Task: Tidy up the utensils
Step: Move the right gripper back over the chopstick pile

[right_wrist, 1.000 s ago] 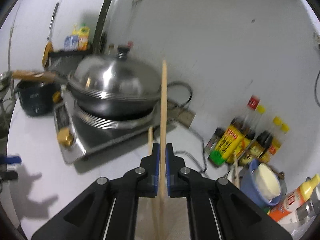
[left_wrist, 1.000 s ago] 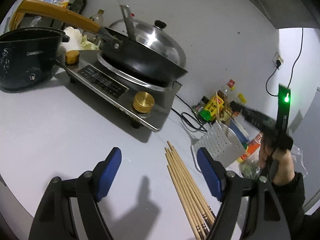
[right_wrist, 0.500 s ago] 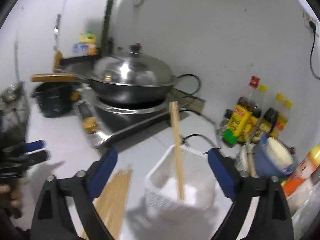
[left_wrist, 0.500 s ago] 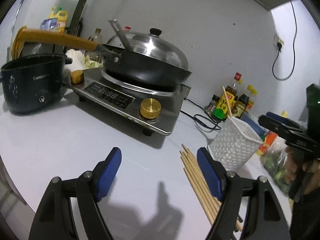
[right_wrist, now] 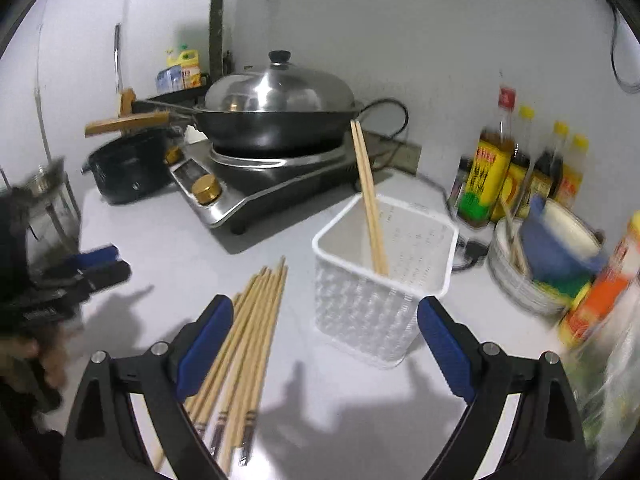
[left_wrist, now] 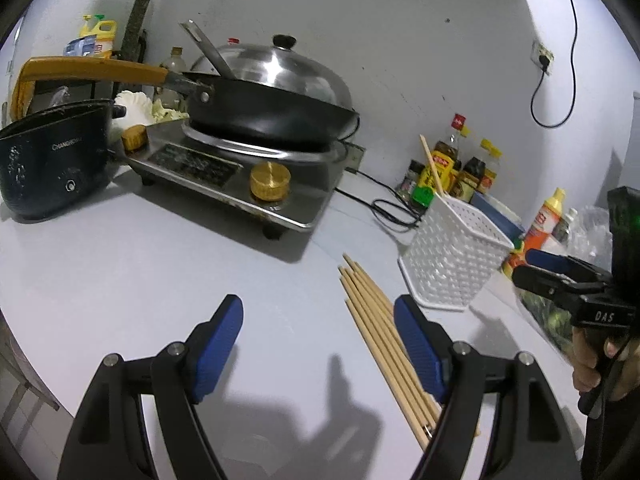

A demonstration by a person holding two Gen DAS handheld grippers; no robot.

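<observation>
Loose chopsticks (right_wrist: 248, 328) flat — tips toward the stove (right_wrist: 256, 184)

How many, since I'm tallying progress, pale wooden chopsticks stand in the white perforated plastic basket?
2. Both chopsticks lean side by side inside the basket, against its far rim. The near wall may hide shorter items.

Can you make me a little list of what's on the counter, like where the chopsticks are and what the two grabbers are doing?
basket: white basket standing upright on the counter
chopsticks in basket: two, leaning
chopsticks on counter: loose bundle, lying flat beside the basket
left gripper: open, empty
right gripper: open, empty
behind: lidded wok on a stove
</observation>
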